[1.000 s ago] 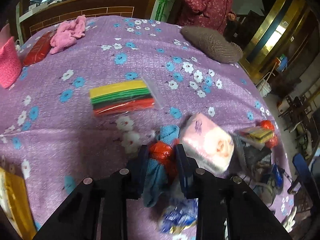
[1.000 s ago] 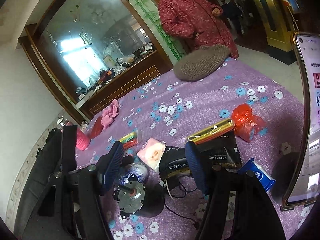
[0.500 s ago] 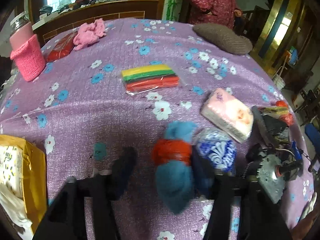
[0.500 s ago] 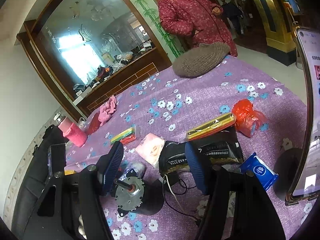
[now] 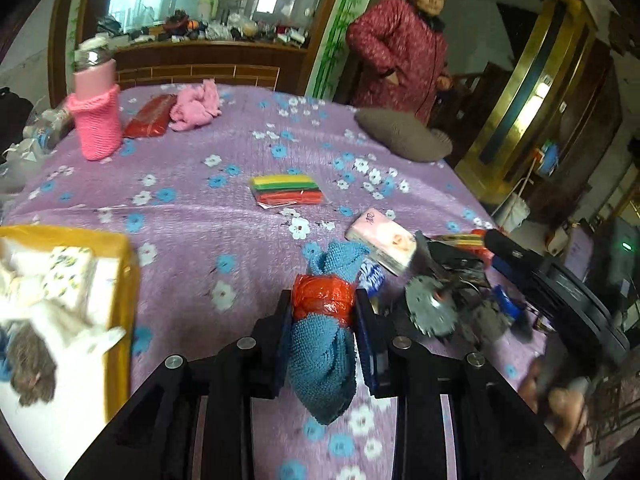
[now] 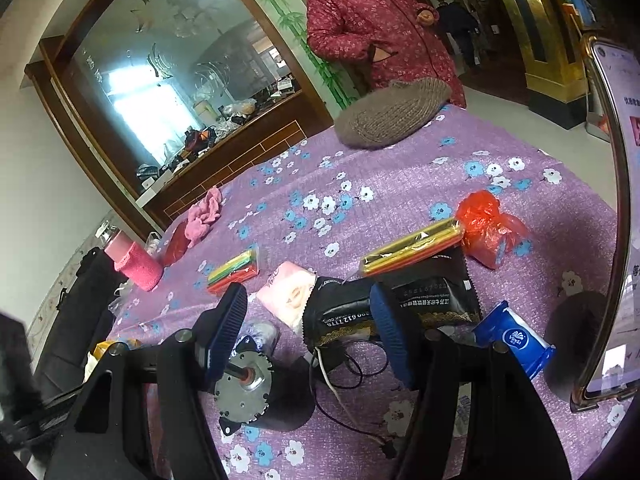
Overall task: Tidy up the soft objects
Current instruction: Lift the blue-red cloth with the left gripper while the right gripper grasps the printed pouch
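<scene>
- A counter (image 5: 192, 152) under a purple cloth with blue and white flowers fills both views; a mirrored wooden cabinet (image 5: 208, 56) stands behind it, and a person in a red quilted jacket (image 5: 400, 56) stands at the far edge.
- The blue towel (image 5: 324, 360), rolled and wrapped round its middle with red plastic, hangs above the cloth, pinched at that red band between the pads of the left claw (image 5: 322, 312).
- Just beyond the towel lie a pink tissue pack (image 5: 380, 240) and a blue-and-white packet (image 5: 370, 278), with a grey motor (image 5: 428, 308) to their right.
- To the left of the towel, a yellow box (image 5: 120, 280) holds a white patterned cloth and something grey and furry.
- Further out lie a bag of coloured strips (image 5: 288, 190), a brown knitted cushion (image 5: 404, 136), a pink knitted cloth (image 5: 196, 106), a red packet (image 5: 150, 120), and a bottle in a pink knitted sleeve (image 5: 96, 120).
- The right claw (image 6: 308, 332) is spread with nothing between its pads, hovering over the motor, a black pouch (image 6: 344, 312) and a tangled cable.
- Near it lie a second black packet (image 6: 436, 296), a blue tissue pack (image 6: 516, 340), a gold-wrapped roll (image 6: 412, 248) and a crumpled red plastic bag (image 6: 488, 228).
</scene>
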The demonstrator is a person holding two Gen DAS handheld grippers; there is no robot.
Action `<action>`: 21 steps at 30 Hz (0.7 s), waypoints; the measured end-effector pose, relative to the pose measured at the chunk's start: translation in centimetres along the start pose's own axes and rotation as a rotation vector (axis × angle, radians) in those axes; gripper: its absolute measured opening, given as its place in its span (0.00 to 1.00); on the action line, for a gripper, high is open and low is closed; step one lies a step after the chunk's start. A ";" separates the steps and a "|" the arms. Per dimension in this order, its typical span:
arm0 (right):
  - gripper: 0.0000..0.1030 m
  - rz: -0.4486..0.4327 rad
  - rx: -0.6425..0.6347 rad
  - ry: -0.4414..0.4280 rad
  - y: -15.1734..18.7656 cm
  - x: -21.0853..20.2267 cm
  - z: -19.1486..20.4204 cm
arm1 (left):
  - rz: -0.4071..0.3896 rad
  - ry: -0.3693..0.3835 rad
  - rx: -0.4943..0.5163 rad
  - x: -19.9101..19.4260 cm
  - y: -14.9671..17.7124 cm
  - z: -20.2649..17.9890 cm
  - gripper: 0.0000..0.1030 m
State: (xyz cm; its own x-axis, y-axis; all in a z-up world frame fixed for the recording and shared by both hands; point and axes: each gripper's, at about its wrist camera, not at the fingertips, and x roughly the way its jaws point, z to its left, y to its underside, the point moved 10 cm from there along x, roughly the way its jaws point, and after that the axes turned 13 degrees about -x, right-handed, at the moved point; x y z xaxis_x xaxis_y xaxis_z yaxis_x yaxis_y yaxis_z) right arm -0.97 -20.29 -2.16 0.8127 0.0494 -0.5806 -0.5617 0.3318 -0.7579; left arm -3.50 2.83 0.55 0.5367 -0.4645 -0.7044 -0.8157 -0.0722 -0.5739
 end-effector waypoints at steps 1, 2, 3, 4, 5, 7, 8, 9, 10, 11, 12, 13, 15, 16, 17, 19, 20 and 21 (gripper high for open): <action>0.61 0.000 -0.007 0.003 0.0 0.0 0.1 | -0.012 0.006 0.000 -0.8 0.3 0.2 0.26; 0.61 -0.001 -0.015 0.003 0.0 0.0 0.3 | -0.028 0.017 -0.006 -2.0 0.8 0.4 0.26; 0.61 0.002 -0.028 0.004 -0.1 0.1 0.5 | -0.037 0.027 -0.015 -2.7 1.1 0.6 0.26; 0.61 0.011 -0.029 0.012 -0.2 0.0 0.5 | -0.042 0.038 -0.026 -3.3 1.3 1.0 0.27; 0.61 0.018 -0.016 -0.001 -0.5 -0.4 0.8 | -0.048 0.054 -0.039 -4.4 1.5 1.6 0.27; 0.61 0.015 -0.011 -0.057 -1.4 -1.2 2.2 | -0.060 0.063 -0.050 -5.9 1.7 2.5 0.27; 0.61 0.036 -0.026 -0.071 -1.9 -1.4 3.2 | -0.066 0.069 -0.058 -6.7 1.9 3.2 0.27; 0.61 0.058 -0.039 -0.079 -2.0 -1.4 3.9 | -0.068 0.072 -0.063 -7.2 2.0 3.7 0.27; 0.61 0.105 -0.070 -0.101 -2.3 -1.1 5.2 | -0.070 0.074 -0.069 -7.6 2.0 4.2 0.27; 0.61 0.142 -0.097 -0.118 -2.3 -0.7 6.3 | -0.072 0.075 -0.076 -7.9 2.1 4.8 0.27; 0.61 0.211 -0.145 -0.133 -2.1 0.2 7.9 | -0.074 0.078 -0.084 -8.4 2.1 5.4 0.27; 0.61 0.269 -0.182 -0.138 -1.7 1.0 9.0 | -0.075 0.079 -0.092 -8.7 2.1 5.8 0.27; 0.61 0.445 -0.257 -0.147 0.2 3.6 10.9 | -0.086 0.086 -0.111 -9.4 2.0 6.9 0.27; 0.61 0.515 -0.276 -0.142 1.0 4.7 11.4 | -0.091 0.086 -0.116 -9.6 1.9 7.3 0.27; 0.61 0.581 -0.296 -0.119 1.8 5.9 11.7 | -0.099 0.086 -0.124 -10.0 1.9 7.9 0.27; 0.62 0.696 -0.354 -0.028 3.0 8.3 11.5 | -0.111 0.086 -0.134 -10.4 1.9 8.7 0.27; 0.61 0.714 -0.378 0.005 3.0 9.2 11.5 | -0.116 0.083 -0.136 -10.5 1.9 8.9 0.27; 0.61 0.754 -0.404 0.052 3.2 10.2 11.5 | -0.124 0.079 -0.139 -10.7 2.0 9.4 0.27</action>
State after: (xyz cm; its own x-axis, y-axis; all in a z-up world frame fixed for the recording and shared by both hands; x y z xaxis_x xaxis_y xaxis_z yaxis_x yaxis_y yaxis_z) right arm 7.30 -7.93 -7.06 0.1968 0.0751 -0.9776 -0.9694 -0.1339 -0.2055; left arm -8.84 16.00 3.03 0.6206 -0.5116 -0.5942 -0.7695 -0.2520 -0.5868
